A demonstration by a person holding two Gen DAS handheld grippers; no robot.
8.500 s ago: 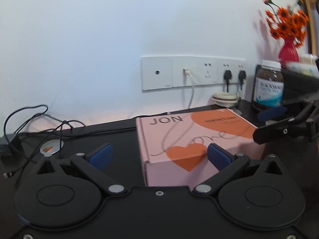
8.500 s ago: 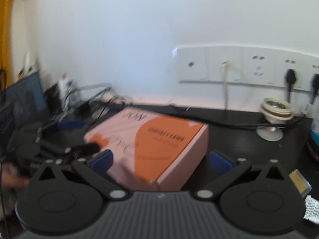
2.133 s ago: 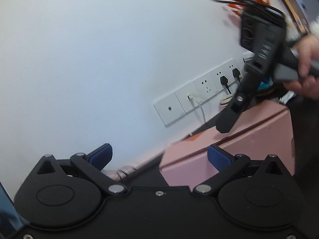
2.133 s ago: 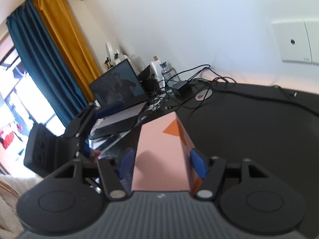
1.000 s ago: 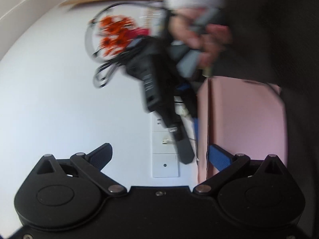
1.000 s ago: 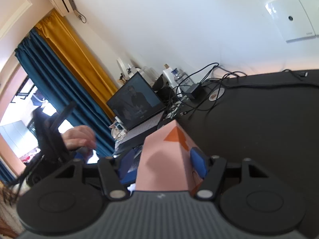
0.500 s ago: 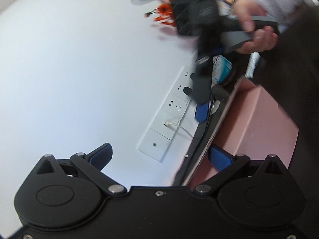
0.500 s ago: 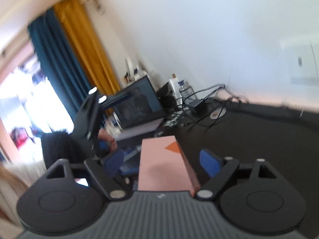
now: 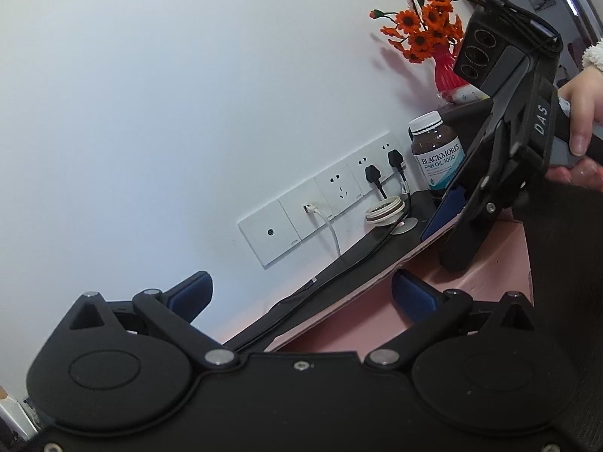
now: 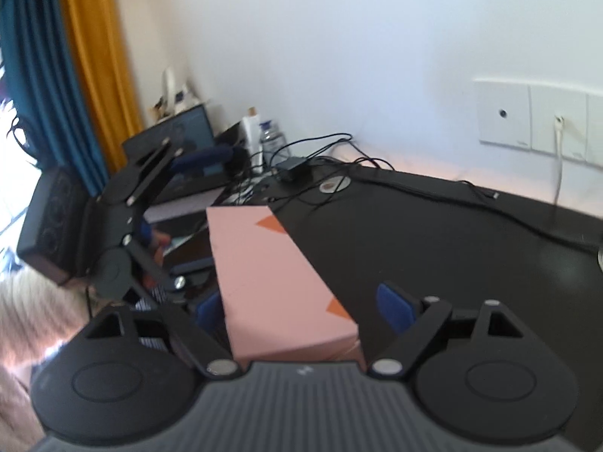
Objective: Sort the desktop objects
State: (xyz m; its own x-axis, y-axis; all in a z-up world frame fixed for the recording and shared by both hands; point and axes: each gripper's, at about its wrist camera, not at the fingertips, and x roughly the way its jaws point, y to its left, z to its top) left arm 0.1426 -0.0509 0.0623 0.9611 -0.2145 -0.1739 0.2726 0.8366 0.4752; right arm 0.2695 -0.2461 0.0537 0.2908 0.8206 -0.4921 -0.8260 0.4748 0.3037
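A pink box [image 10: 271,271] with orange hearts stands on its long edge on the black desk [image 10: 452,233]. My right gripper [image 10: 301,309] straddles its near end and is open. Its right pad [image 10: 392,307] is clear of the box, while the left pad [image 10: 209,310] sits close beside it. In the left wrist view the box [image 9: 490,263] fills the lower right, and the right gripper [image 9: 452,226], held by a hand [image 9: 580,128], reaches down over it. My left gripper [image 9: 301,292] is open wide and holds nothing, with its right pad [image 9: 410,293] by the box's edge.
A fish oil bottle [image 9: 437,162], a red vase of orange flowers [image 9: 448,71] and a white round holder [image 9: 384,213] stand by the wall sockets [image 9: 339,196]. Cables [image 10: 320,158], a laptop [image 10: 177,132] and bottles [image 10: 252,128] crowd the desk's far left end.
The right gripper's jaws have widened and let go of the pink box, which now rests on the desk. The left wrist view has rolled back towards level.
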